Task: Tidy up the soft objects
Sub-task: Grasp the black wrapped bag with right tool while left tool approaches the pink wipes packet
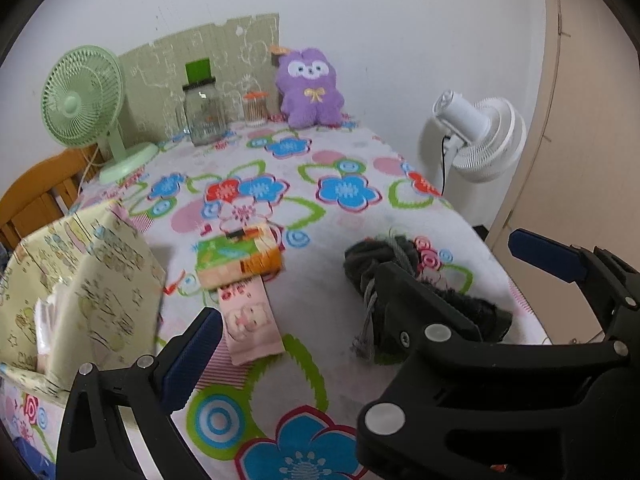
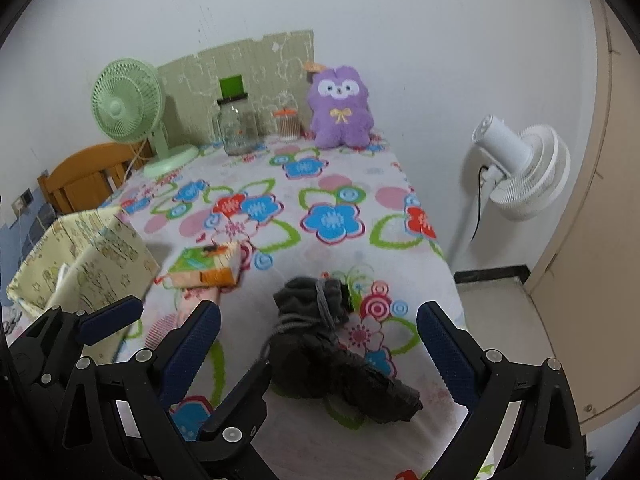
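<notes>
Both your grippers, left (image 1: 360, 300) and right (image 2: 318, 340), fingers released. Dark cloth (image 2: 320, 344) between right's fingers; tissue pack (image 2: 206, 266) and bin (image 2: 84, 256) left of cloth.

Left gripper (image 2: 110, 322) held low at left, jaws spread wide, nothing clamped. Right gripper (image 2: 318, 338) held beside it, jaws likewise spread, empty.

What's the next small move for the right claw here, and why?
Probably ease the right claw forward and down over the dark grey bundle, then close. Both claws are open and hold nothing; the bundle lies loose on the floral cloth between the right claw's fingers, while the fabric bin sits open at the left.
</notes>
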A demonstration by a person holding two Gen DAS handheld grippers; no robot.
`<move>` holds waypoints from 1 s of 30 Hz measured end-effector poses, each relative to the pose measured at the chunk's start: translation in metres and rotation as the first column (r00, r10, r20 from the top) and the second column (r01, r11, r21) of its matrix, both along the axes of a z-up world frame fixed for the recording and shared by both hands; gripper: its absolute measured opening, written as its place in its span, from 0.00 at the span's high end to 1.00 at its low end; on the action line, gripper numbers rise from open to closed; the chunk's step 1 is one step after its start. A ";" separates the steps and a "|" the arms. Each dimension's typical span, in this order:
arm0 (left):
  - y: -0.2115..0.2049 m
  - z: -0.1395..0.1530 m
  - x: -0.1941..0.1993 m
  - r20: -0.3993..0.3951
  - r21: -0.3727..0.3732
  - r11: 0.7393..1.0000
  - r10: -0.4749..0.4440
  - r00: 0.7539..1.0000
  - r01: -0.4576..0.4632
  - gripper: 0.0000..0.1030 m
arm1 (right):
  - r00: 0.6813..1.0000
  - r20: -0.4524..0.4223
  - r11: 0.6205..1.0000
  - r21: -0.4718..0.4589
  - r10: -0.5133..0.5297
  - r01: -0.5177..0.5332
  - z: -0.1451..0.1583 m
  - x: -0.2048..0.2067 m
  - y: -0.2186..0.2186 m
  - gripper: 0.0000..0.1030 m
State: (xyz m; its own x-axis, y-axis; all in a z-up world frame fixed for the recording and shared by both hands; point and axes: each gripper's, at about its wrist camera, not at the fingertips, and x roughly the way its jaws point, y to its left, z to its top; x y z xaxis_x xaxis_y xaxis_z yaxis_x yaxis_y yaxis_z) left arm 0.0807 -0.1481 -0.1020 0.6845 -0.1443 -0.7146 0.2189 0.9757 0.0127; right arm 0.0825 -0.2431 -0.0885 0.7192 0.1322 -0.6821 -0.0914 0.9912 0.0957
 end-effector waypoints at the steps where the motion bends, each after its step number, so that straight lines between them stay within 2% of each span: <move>1: 0.000 -0.003 0.000 -0.008 0.002 1.000 0.000 1.000 0.000 0.01 | 1.000 -0.010 1.000 0.002 0.001 -0.001 -0.004 0.001 -0.001 0.03; 15: 0.001 -0.039 0.007 -0.096 0.027 1.000 0.018 0.995 -0.015 0.01 | 0.993 -0.119 1.000 0.015 0.016 -0.015 -0.046 0.012 0.000 0.04; 17: 0.002 -0.042 0.009 -0.108 0.031 0.999 0.020 0.994 -0.017 0.01 | 0.991 -0.134 1.000 0.021 0.020 -0.017 -0.050 0.013 0.001 0.08; 25: 0.004 -0.047 0.010 -0.131 0.032 0.999 0.018 0.991 -0.014 0.01 | 0.982 -0.184 0.998 0.049 0.039 -0.030 -0.059 0.013 0.005 0.39; 30: 0.009 -0.042 0.010 -0.125 0.025 1.000 0.015 0.992 -0.012 0.01 | 0.980 -0.187 0.997 0.058 0.069 -0.059 -0.053 0.011 0.009 0.50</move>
State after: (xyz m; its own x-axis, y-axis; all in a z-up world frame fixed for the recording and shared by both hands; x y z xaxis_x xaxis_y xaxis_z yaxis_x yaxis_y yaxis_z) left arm 0.0903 -0.1396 -0.1436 0.5913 -0.1178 -0.7978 0.2072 0.9783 0.0092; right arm 0.0935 -0.2337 -0.1417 0.5671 0.2125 -0.7957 -0.1298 0.9771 0.1684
